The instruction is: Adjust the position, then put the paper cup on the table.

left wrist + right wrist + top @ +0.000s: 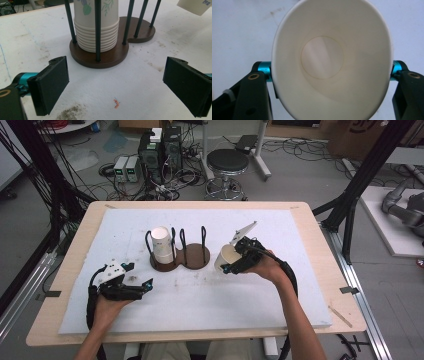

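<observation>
Squeezing a paper cup (223, 258), the right gripper (234, 265) grips it; the left gripper (140, 282) gapes empty near the cup rack (181, 257).

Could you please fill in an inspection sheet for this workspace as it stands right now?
Surface: white mat on a wooden table, stained in places.
Job's things: single paper cup; cup stack in the left bay of the brown holder, right bay empty.
Clutter: nothing seen.
Grippers: right gripper clamps the single cup; left gripper open, holding nothing.
Cables: one trails from each gripper.
Surroundings: stool, electronics boxes, floor wiring.
</observation>
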